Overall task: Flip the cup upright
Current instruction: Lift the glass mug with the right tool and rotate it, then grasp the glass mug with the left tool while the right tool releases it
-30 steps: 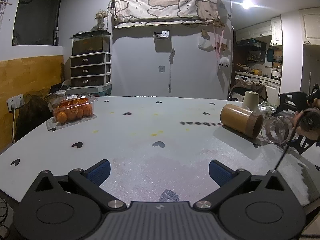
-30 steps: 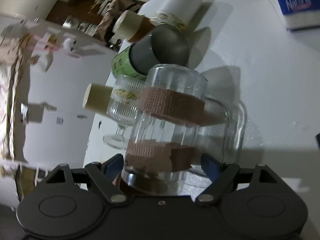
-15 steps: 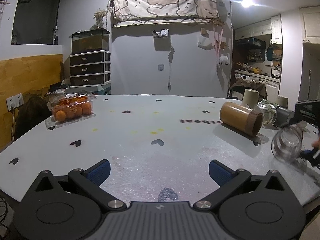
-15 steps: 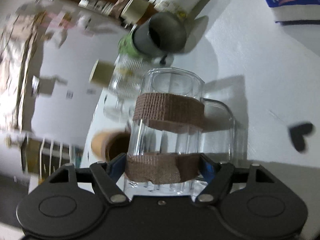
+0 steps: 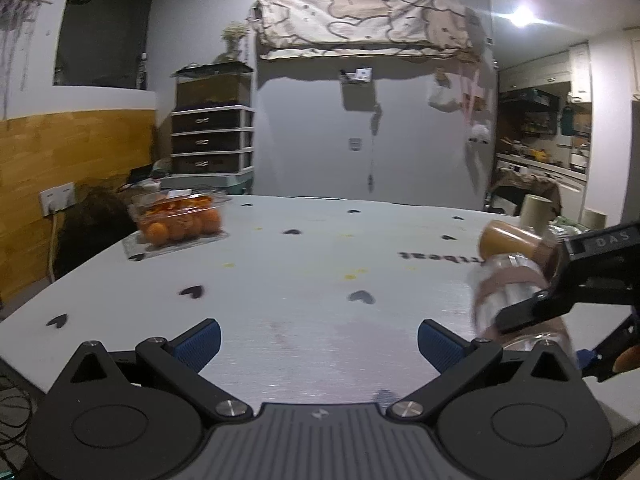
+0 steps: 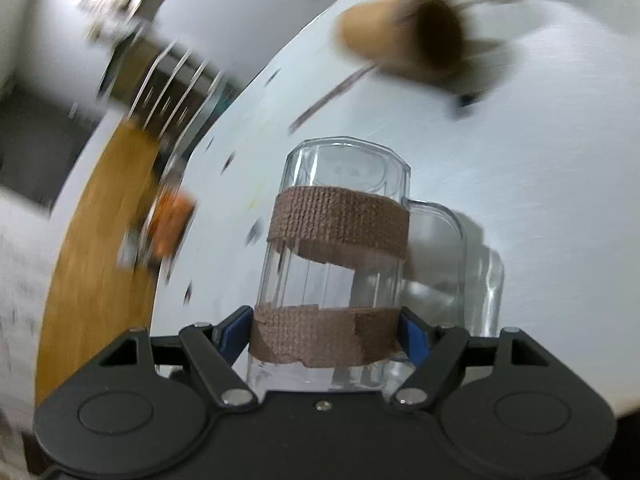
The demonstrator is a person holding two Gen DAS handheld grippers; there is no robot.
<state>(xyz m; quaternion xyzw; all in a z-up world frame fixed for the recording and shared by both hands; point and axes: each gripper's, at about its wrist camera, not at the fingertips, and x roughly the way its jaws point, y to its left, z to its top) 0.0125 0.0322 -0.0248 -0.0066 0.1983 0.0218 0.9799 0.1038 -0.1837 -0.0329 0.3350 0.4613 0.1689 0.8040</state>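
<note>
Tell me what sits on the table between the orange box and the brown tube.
Left wrist view: only bare tabletop with printed hearts lies between the orange box and brown tube.

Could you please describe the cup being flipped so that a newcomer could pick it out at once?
On the white heart-dotted table, look right, near the fallen brown cylinder. The glass mug is clamped in the right gripper; it alone is clear, with a handle and two brown tape bands.

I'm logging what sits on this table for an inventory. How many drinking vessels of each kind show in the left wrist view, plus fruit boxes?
Clear glass mugs with brown tape: 1, gripped by the right gripper
Brown cylindrical cups lying on their side: 1
Beige paper cups: 2
Boxes of oranges: 1
Total: 5
</note>
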